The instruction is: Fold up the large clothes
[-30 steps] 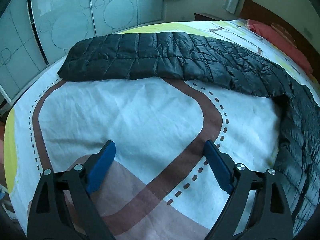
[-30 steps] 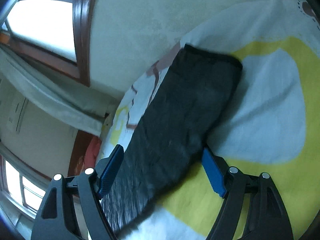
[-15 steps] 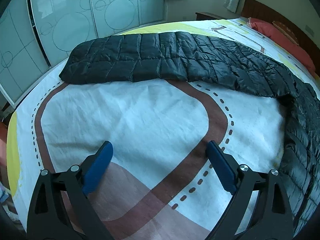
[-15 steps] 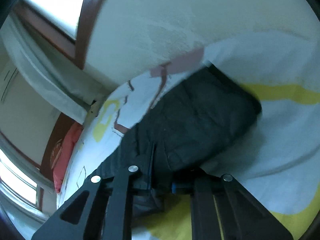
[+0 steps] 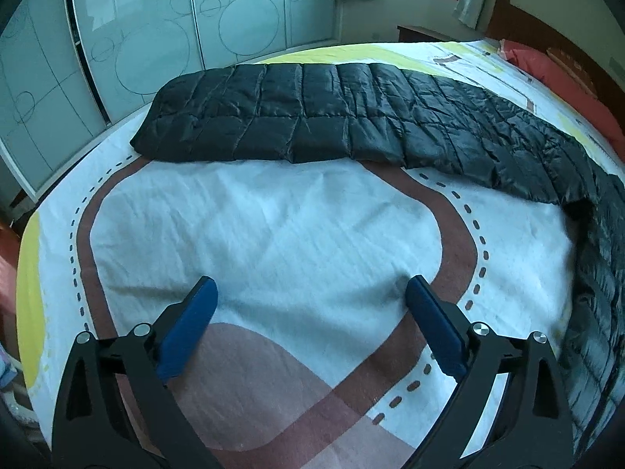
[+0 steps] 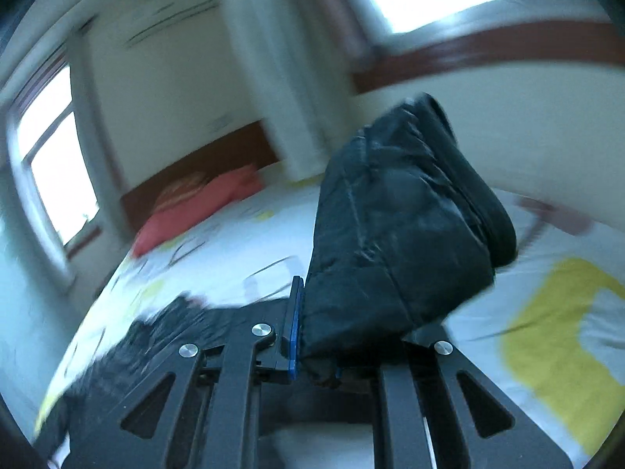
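Right gripper (image 6: 312, 336) is pinching a sleeve (image 6: 394, 234) of the jacket (image 5: 351, 125), which is lying crosswise well beyond the empty left gripper (image 5: 312, 312), whose jaws are opening

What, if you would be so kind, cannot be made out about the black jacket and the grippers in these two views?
- Left wrist view: black jacket runs off the right edge; its far side is cut off.
- Right wrist view: motion blur smears the bedspread pattern.
- Right gripper: the lifted sleeve hides one finger.
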### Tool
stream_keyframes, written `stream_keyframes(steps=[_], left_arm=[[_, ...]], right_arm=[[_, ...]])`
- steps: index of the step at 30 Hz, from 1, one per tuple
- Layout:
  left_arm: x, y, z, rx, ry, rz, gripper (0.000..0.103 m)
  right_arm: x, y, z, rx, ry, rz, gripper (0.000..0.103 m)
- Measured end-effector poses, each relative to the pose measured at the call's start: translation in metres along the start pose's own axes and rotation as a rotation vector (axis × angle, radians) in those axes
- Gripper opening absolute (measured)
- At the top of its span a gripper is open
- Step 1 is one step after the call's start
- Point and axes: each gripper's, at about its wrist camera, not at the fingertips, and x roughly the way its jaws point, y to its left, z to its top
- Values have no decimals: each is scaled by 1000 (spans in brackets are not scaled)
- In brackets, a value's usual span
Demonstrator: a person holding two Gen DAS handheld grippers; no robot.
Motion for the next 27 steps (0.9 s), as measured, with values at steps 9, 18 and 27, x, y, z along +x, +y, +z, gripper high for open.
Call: stream_keyframes(steps=[9,18,27], left_arm=[[-1,4,-6,-7,-23,-14,99],[-2,6,-8,-11,-30,-27,100],[-3,6,-9,-12,-31,-34,101]], right_arm=[[43,187,-66,-221,156,211,12],[63,312,-155,-462,325,316,12],[84,343,-211,-684,469,250,17]])
